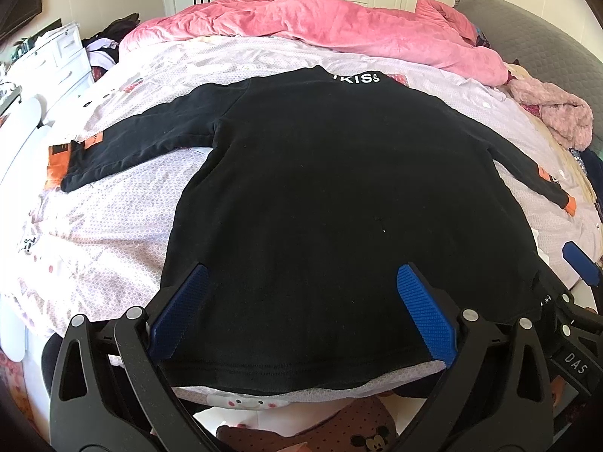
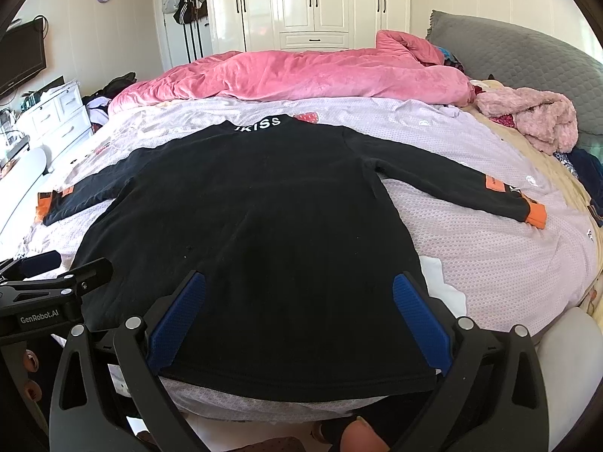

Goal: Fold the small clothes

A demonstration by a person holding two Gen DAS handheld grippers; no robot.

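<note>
Your left tongs (image 1: 301,312) and right tongs (image 2: 299,320) both gape wide, released, over the black shirt's (image 1: 339,188) near hem, gripping nothing.

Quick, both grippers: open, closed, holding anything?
Left gripper: open, empty, over the hem of the black long-sleeved top with orange cuffs.
Right gripper: open, empty, over the same hem.
</note>
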